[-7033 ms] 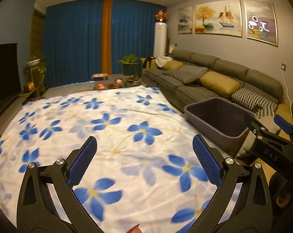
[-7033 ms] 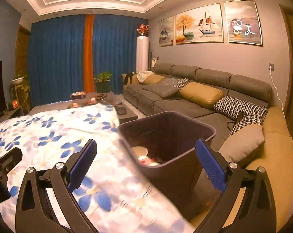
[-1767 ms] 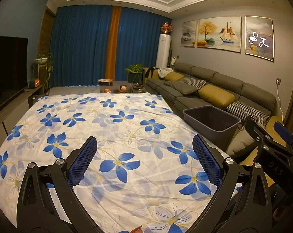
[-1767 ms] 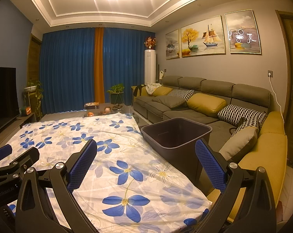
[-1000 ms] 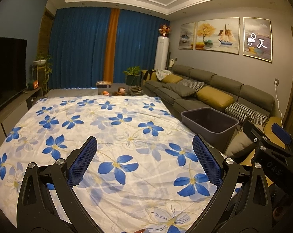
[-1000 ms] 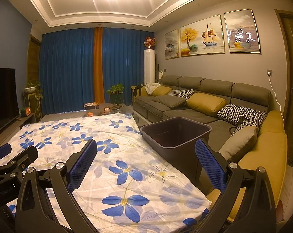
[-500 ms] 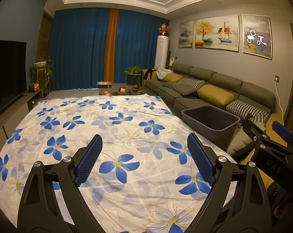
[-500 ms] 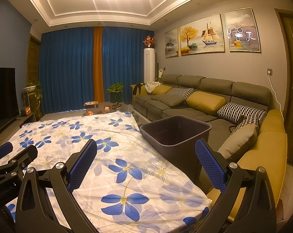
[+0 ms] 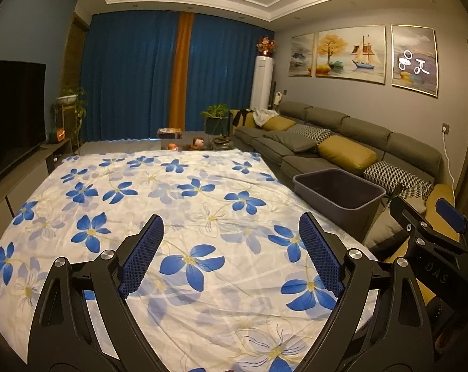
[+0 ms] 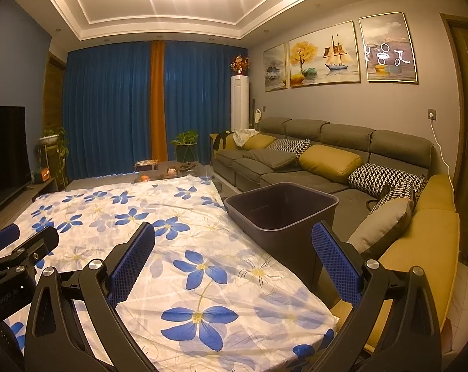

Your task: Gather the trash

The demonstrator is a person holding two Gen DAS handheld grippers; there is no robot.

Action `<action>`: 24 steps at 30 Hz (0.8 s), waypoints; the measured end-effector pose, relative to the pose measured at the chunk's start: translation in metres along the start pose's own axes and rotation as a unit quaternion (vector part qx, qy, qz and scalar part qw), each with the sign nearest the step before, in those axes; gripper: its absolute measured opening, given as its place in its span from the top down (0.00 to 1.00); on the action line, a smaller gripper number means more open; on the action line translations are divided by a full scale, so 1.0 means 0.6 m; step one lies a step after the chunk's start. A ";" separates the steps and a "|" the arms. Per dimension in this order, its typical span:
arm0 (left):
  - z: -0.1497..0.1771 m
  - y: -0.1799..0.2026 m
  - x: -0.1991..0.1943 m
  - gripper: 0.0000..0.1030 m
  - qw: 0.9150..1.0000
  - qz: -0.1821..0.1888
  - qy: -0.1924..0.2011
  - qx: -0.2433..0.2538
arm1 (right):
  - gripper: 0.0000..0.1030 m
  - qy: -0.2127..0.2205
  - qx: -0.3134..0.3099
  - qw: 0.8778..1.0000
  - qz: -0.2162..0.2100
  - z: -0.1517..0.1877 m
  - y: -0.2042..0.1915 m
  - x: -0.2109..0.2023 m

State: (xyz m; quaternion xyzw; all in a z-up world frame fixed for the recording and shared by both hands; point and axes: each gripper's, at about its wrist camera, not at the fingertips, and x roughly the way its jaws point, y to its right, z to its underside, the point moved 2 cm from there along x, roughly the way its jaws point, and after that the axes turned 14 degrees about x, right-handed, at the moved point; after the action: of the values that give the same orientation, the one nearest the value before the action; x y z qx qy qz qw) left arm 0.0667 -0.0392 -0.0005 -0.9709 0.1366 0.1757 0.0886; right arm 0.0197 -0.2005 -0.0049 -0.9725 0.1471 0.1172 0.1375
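A dark grey trash bin [image 9: 339, 190] stands off the right edge of the table, which is covered by a white cloth with blue flowers [image 9: 171, 204]; the bin also shows in the right wrist view [image 10: 280, 210], its inside hidden. My left gripper [image 9: 230, 248] is open and empty above the near part of the cloth. My right gripper [image 10: 234, 251] is open and empty above the cloth's near right corner, in front of the bin. No trash shows on the cloth.
A grey and yellow sofa [image 10: 327, 161] with cushions runs along the right wall behind the bin. A TV [image 9: 13, 114] stands on the left. Small items [image 9: 184, 145] and a potted plant [image 9: 216, 121] sit beyond the table's far edge.
Both grippers have drawn back and risen from the bin since seven seconds ago. In the last second the left gripper's fingers closed slightly; the views hardly moved.
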 end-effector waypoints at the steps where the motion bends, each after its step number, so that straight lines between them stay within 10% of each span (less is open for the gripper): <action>1: 0.001 0.000 0.000 0.15 1.000 0.001 0.000 0.000 | 0.05 0.000 0.001 1.000 0.000 0.000 0.000 0.000; 24: 0.003 0.002 -0.002 0.15 1.000 0.002 -0.001 -0.001 | 0.05 -0.001 0.003 1.000 -0.001 -0.002 0.007 0.003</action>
State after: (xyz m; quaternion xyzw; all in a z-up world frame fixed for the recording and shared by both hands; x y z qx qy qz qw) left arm 0.0648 -0.0395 -0.0019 -0.9706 0.1380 0.1770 0.0872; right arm 0.0204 -0.2050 -0.0054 -0.9720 0.1468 0.1177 0.1411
